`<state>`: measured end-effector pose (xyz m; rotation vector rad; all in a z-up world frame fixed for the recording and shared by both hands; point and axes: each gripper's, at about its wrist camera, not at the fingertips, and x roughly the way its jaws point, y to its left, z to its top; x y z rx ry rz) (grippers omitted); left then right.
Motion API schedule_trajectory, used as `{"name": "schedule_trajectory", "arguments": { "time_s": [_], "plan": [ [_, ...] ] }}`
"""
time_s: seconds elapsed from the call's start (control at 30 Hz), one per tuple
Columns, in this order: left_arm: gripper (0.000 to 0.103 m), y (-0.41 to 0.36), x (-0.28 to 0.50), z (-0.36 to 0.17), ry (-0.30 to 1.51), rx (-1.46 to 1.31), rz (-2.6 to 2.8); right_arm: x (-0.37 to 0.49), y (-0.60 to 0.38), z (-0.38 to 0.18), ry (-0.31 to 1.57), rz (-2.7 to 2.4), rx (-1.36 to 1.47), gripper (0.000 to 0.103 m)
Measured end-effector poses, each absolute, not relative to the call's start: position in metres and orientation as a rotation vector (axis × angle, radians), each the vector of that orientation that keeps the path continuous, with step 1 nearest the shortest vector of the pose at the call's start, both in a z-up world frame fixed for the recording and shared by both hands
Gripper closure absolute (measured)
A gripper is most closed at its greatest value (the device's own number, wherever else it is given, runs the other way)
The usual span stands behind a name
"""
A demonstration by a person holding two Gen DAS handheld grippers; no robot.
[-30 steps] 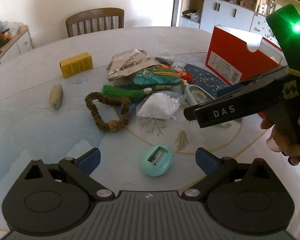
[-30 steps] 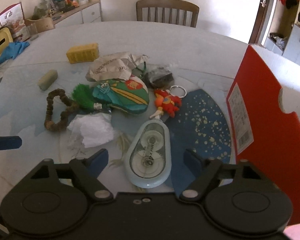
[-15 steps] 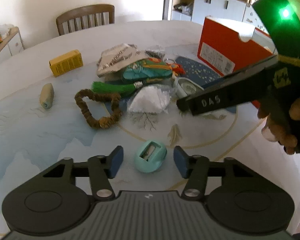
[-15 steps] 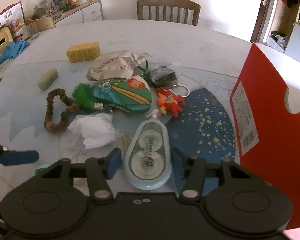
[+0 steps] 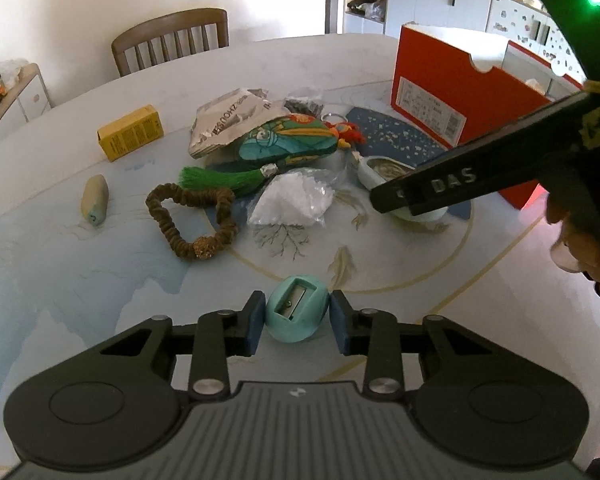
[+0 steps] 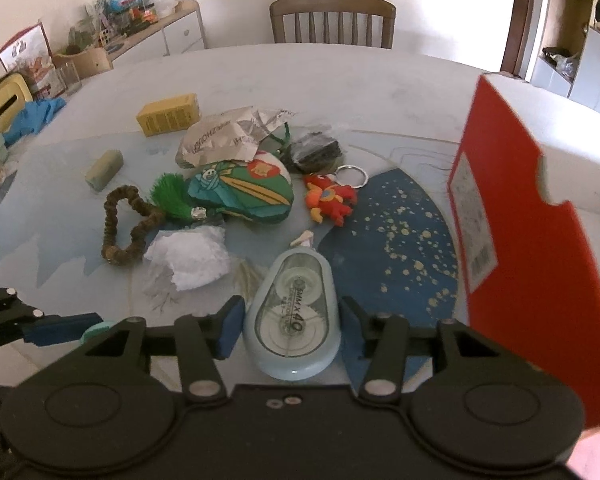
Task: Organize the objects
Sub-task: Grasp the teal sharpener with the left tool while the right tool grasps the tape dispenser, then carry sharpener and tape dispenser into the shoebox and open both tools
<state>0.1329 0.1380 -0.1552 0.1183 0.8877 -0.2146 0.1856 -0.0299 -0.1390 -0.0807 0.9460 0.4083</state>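
Observation:
A teal pencil sharpener [image 5: 296,314] lies on the table near its front edge. My left gripper [image 5: 296,320] is closing on it, its blue pads against both sides. A pale blue correction tape dispenser [image 6: 294,316] lies flat beside the dark blue spotted patch of the table. My right gripper [image 6: 290,328] straddles its wide end with the pads touching its sides. In the left wrist view one black finger [image 5: 440,184] of the right gripper covers part of the dispenser [image 5: 384,168]. A person's hand [image 5: 588,248] holds that gripper.
An open red box [image 6: 540,260] stands on the right. Behind the grippers lie a white crumpled bag [image 5: 296,200], brown bead loop [image 5: 192,220], green tassel [image 5: 224,178], painted green pouch [image 5: 284,142], red figure keyring [image 6: 330,200], silver packet [image 5: 228,120], yellow box [image 5: 130,138] and beige eraser [image 5: 95,198].
Both grippers' jaws have narrowed from wide apart. The left pads have come in onto the sharpener and the right pads onto the correction tape dispenser. Neither hand has shifted much.

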Motion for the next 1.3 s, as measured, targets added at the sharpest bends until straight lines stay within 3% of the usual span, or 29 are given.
{"name": "schedule_trajectory", "arguments": {
  "time_s": [0.8,1.3],
  "plan": [
    [0.069,0.093,0.140,-0.074,0.821,0.025,-0.229,0.152,-0.096,-0.037,0.788,0.475,0.008,0.053],
    [0.069,0.006,0.176,-0.044,0.747,0.071,-0.311,0.167,-0.184,-0.029,0.739,0.377,0.041,0.053]
  ]
}}
